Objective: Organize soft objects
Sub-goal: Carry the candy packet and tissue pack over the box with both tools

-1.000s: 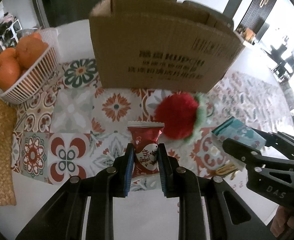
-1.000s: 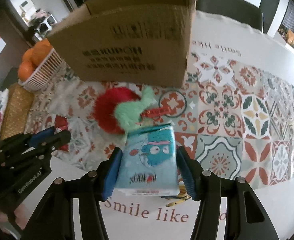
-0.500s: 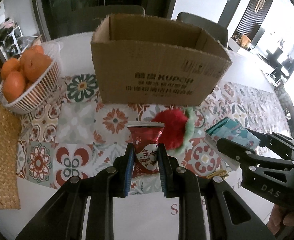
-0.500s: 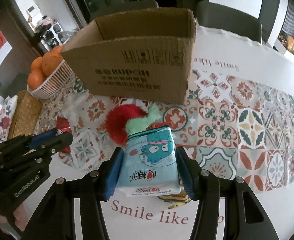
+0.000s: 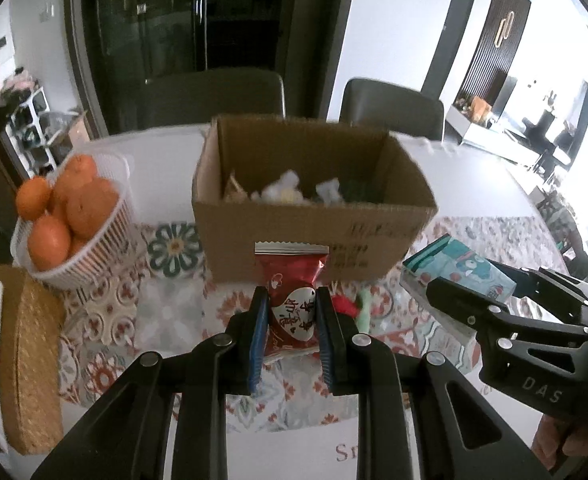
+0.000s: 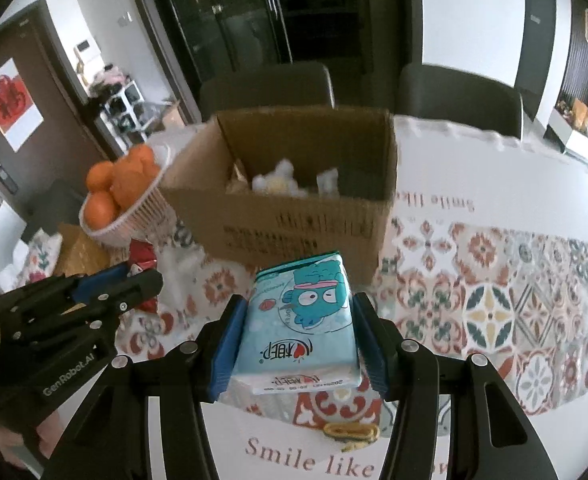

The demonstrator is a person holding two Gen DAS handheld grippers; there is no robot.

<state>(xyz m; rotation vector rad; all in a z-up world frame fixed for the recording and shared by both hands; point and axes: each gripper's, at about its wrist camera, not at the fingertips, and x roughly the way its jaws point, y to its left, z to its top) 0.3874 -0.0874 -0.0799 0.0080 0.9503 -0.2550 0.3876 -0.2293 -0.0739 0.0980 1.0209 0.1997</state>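
My left gripper point(image 5: 292, 316) is shut on a red snack packet point(image 5: 292, 292) and holds it up in front of the open cardboard box point(image 5: 314, 240). My right gripper point(image 6: 298, 328) is shut on a blue tissue pack point(image 6: 300, 320) with a cartoon fish, also held above the table before the box point(image 6: 294, 220). The box holds several soft white items point(image 6: 274, 182). A red and green plush point(image 5: 350, 306) lies on the table just behind my left fingers, mostly hidden. The right gripper shows at the right of the left wrist view point(image 5: 474, 300).
A white basket of oranges point(image 5: 70, 216) stands left of the box. A woven mat point(image 5: 26, 360) lies at the far left. A small yellow item point(image 6: 350, 434) lies under my right gripper. Two dark chairs point(image 5: 390, 108) stand behind the patterned tablecloth point(image 6: 494, 300).
Both grippers have risen with their loads, so the inside of the box now shows. The plush has dropped behind my left fingers in view.
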